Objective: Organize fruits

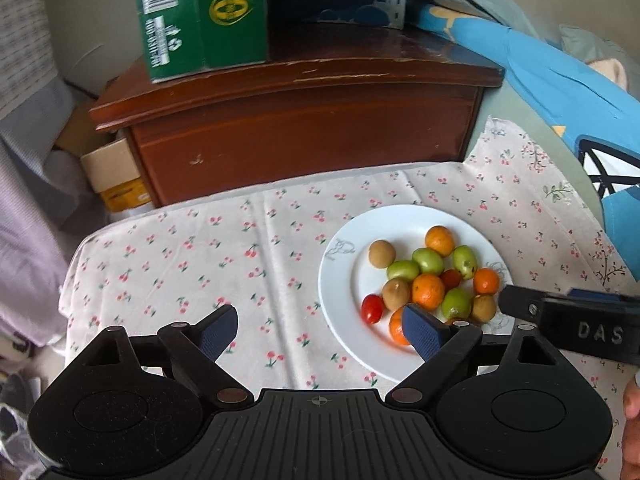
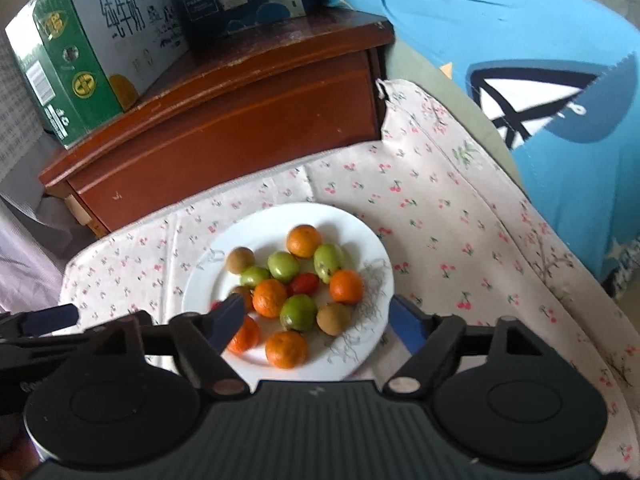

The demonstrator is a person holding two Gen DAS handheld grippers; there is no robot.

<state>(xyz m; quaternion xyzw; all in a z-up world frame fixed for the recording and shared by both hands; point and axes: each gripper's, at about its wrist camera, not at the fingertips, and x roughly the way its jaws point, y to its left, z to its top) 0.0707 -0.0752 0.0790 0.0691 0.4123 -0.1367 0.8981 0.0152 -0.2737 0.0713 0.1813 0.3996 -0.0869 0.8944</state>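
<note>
On glossy round plate [image 2: 368, 240], smooth fruits [image 2: 288, 280]

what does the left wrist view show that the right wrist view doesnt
Only the left wrist view shows the whole red cherry tomato at the plate's near-left edge, plus the cardboard boxes beside the cabinet.

Only the right wrist view shows the near orange fruit in full and the Chinese lettering on the milk carton.

Both show the white plate of mixed fruit on the cherry-print cloth, the wooden cabinet, and both grippers open, left gripper and right gripper.
</note>
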